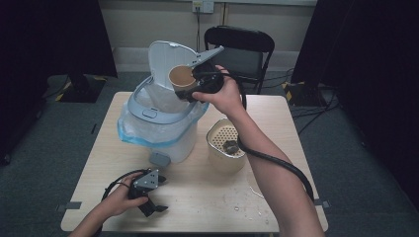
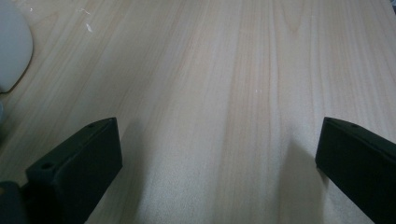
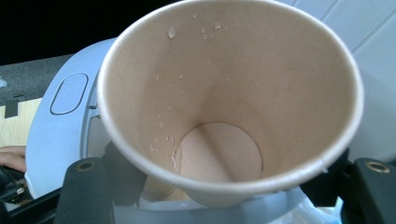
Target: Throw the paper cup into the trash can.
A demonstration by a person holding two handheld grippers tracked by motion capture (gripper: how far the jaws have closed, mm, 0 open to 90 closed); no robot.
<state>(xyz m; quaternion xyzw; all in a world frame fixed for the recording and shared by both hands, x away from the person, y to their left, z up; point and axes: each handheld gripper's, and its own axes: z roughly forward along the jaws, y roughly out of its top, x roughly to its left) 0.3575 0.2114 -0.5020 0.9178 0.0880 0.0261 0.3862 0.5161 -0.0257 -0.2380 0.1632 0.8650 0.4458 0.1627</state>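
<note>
Your right claw (image 1: 190, 88) pinches the paper cup (image 1: 181, 77) over the open bin (image 1: 158, 116). It's light and squashy, so squeeze its sides gently. Your left claw (image 1: 157, 200) rests open near the table's front edge.

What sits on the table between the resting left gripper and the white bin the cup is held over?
In the high view, a small grey block lies at the bin's foot, between it and the left gripper. The rest is bare table. The right gripper holds the paper cup.

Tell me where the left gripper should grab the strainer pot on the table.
Grip the strainer pot by its upper side wall, coming in level from its left. It stands upright, its perforated insert blocks the mouth, and the right gripper already holds the cup; the left gripper is open.
</note>
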